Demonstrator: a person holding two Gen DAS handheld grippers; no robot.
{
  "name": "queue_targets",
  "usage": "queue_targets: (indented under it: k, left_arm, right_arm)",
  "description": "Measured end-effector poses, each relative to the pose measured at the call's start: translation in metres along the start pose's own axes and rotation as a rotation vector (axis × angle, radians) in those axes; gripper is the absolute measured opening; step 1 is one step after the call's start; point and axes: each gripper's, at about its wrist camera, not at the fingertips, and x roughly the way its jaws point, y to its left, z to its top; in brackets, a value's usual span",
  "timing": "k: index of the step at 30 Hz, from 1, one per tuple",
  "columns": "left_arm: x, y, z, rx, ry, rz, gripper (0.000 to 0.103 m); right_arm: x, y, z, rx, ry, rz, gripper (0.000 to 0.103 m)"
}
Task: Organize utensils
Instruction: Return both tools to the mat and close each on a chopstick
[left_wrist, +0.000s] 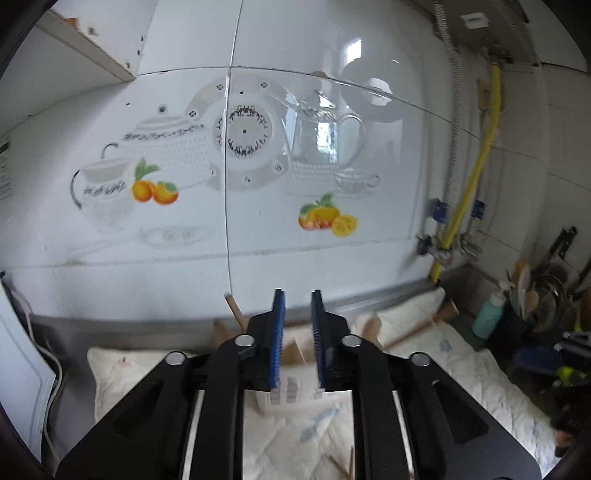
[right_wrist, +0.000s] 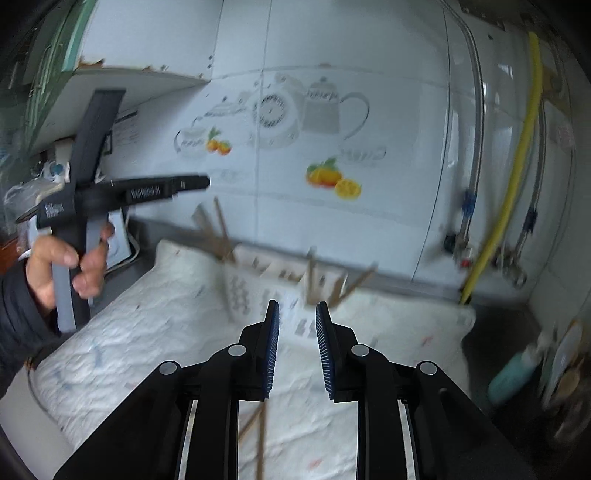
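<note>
- Left: hand (right_wrist: 64, 271) gripping the left tongs' (left_wrist: 297, 332) handle; jaws slightly parted, nothing between.
- Centre: white slotted caddy (right_wrist: 258, 284) on the padded cloth (right_wrist: 147, 332) over the counter; wooden utensils (right_wrist: 218, 229) leaning in its compartments, blurred.
- Foreground: loose sticks (right_wrist: 255, 424), probably chopsticks, flat on the cloth below the right tongs (right_wrist: 297, 347); jaws narrowly open, empty.
- Handling, judged: light, stiff, thin wood, apt to roll or pivot; best pinched mid-shaft, across the length.
- Right: teal bottle (right_wrist: 513, 373), yellow hose (right_wrist: 517, 166).
</note>
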Motion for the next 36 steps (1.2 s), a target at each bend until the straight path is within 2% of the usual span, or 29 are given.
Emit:
queue_targets:
  k: [6, 10, 17, 21, 25, 30, 36]
  left_arm:
    - [-0.047, -0.004, -0.059, -0.002, 0.059, -0.024, 0.027]
    - [-0.064, -0.004, -0.099, -0.030, 0.114, -0.052, 0.032]
    - [-0.075, -0.007, -0.178, -0.032, 0.227, -0.055, 0.033]
    - [-0.070, -0.008, -0.214, -0.047, 0.308, -0.073, 0.033]
    - [-0.066, -0.012, -0.239, -0.052, 0.356, -0.071, 0.033]
    - [-0.063, -0.017, -0.256, -0.061, 0.385, -0.092, 0.033]
    - [-0.058, -0.026, -0.272, -0.030, 0.417, -0.106, 0.032]
  right_arm:
    - [0.002, 0.021, -0.078, 0.037, 0.111, 0.030, 0.020]
    - [0.008, 0.027, -0.126, 0.088, 0.186, 0.038, 0.020]
    - [0.018, 0.024, -0.185, 0.176, 0.271, 0.027, 0.020]
    - [0.023, 0.021, -0.200, 0.208, 0.293, 0.023, 0.020]
    - [0.026, 0.023, -0.208, 0.207, 0.308, 0.022, 0.020]
    - [0.026, 0.026, -0.211, 0.188, 0.303, 0.008, 0.018]
    - [0.024, 0.027, -0.214, 0.184, 0.300, 0.003, 0.009]
